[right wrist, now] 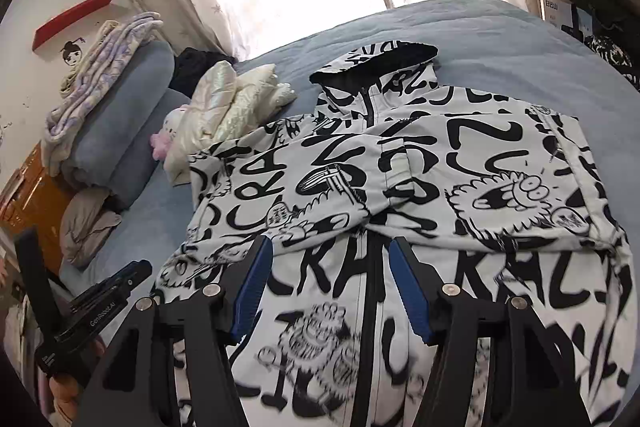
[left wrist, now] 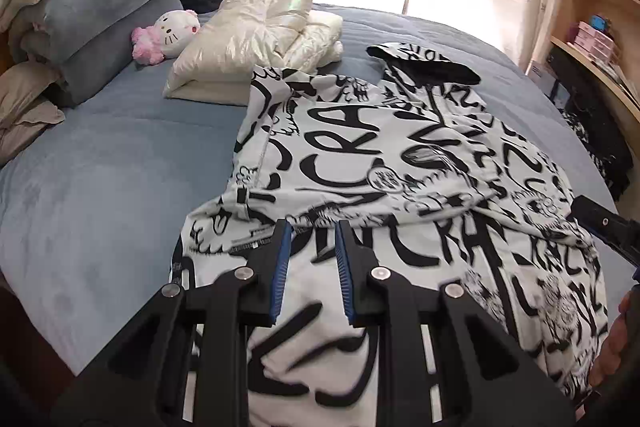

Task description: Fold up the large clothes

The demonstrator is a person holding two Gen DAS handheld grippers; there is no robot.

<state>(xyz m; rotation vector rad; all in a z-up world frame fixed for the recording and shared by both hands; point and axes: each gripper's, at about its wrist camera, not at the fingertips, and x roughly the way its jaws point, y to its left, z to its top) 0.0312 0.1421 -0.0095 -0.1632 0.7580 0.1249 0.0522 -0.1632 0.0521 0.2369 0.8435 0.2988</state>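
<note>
- Left tongs (left wrist: 310,227) stand narrowly apart and empty; right tongs (right wrist: 326,247) gape wider, also empty.
- Printed jacket (right wrist: 400,187) lies just ahead on the bed (left wrist: 100,187), hood toward upper frame, sleeves folded across, equally near both.
- White puffer jacket (left wrist: 248,39) touches its upper-left shoulder; plush toy (left wrist: 168,33) lies farther left.

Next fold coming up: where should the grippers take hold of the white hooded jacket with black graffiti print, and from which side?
Grip the white graffiti-print jacket at its near hem, one corner per gripper, coming from the near bed edge. Its sleeves look already folded across the chest and the black-lined hood points away, so the hem can probably lift over toward the hood.
</note>
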